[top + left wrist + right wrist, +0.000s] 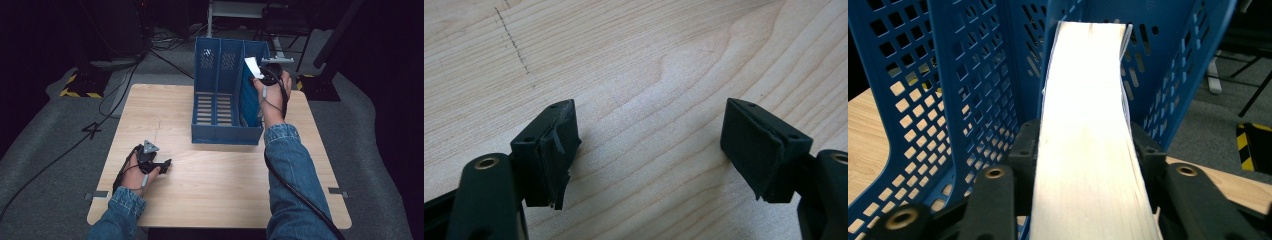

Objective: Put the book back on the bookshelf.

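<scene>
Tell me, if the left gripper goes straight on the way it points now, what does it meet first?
Most likely the bare wooden tabletop: the open left gripper looks down along it, nothing between its jaws.

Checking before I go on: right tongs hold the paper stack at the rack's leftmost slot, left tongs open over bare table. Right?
Not quite: the right tongs hold the paper stack at the rack's rightmost slot, as the high view shows. The left tongs are indeed open over bare table.
</scene>
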Action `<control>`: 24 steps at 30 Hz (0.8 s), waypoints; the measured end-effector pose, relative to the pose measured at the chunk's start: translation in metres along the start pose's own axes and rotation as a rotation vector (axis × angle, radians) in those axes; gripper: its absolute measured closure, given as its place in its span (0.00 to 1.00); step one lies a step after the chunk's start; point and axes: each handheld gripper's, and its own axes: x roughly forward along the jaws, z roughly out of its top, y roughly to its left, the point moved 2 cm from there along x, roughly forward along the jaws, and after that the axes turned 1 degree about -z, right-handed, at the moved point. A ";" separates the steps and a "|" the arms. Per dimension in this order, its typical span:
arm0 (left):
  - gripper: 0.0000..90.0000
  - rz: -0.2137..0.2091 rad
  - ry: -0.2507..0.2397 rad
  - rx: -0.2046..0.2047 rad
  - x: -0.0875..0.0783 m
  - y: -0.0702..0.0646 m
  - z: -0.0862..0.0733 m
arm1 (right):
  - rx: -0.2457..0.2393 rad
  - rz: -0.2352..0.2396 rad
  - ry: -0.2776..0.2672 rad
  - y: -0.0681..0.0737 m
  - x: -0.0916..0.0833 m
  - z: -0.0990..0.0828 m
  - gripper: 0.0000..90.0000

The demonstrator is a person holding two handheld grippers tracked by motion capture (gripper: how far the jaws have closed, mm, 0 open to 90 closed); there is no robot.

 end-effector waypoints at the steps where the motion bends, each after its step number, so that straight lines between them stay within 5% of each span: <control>1: 0.26 0.000 0.000 0.000 0.000 0.000 0.000 | 0.015 -0.002 0.003 -0.001 0.000 0.000 0.67; 12: 0.27 0.000 0.004 0.008 0.000 0.000 0.000 | 0.091 -0.001 -0.068 -0.002 0.001 0.019 0.68; 24: 0.27 -0.001 -0.001 0.010 0.000 0.000 0.000 | 0.124 0.022 -0.106 -0.006 0.038 0.013 0.67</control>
